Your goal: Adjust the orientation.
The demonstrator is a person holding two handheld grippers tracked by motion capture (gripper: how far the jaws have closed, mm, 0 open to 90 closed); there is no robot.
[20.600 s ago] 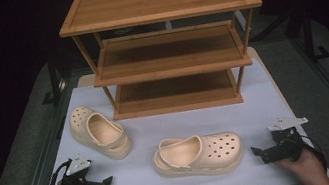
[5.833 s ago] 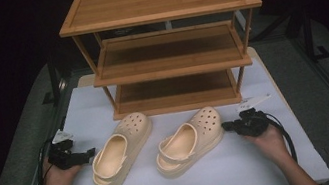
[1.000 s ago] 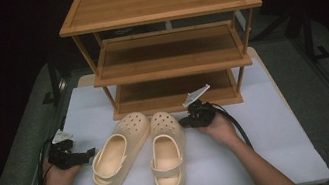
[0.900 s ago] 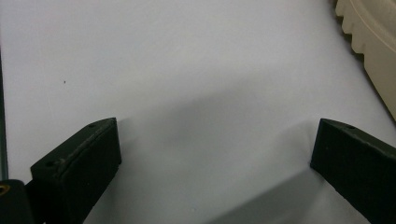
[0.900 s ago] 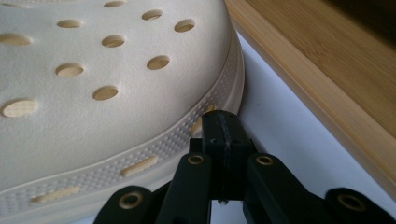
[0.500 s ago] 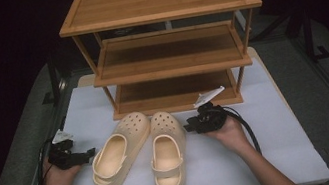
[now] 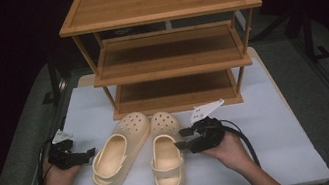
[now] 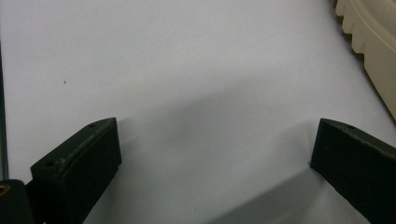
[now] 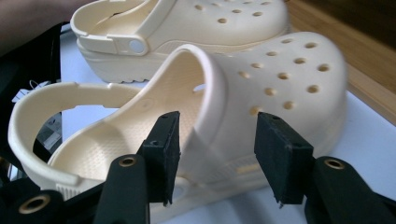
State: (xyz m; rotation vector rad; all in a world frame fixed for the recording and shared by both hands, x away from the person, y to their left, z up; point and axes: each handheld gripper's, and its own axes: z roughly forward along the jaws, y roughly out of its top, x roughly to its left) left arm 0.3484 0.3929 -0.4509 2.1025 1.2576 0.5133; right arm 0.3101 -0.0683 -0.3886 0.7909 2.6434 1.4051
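Two cream clogs lie side by side on the white mat, toes toward the shelf: the left clog (image 7: pixel 118 148) (image 9: pixel 210 23) and the right clog (image 7: pixel 166 153) (image 9: pixel 280 93). My right gripper (image 7: pixel 183 139) (image 9: pixel 217 140) sits just right of the right clog's side, level with its opening. Its jaws have just been opening and stand apart with nothing pressed between them; the clog's side wall lies just beyond the tips. My left gripper (image 7: pixel 87 156) (image 8: pixel 217 140) rests open on the mat left of the left clog, whose sole edge (image 8: pixel 373 46) is close by.
A three-tier wooden shelf rack (image 7: pixel 168 66) stands at the back of the white mat (image 7: pixel 282 143), its lowest tier right behind the clogs' toes. Bare mat stretches to the right of my right hand. Dark floor and metal rails flank the table.
My right gripper has let go of the right clog near its toe, opened its jaws and drawn back toward the near edge. The clogs and the left gripper have stayed put.
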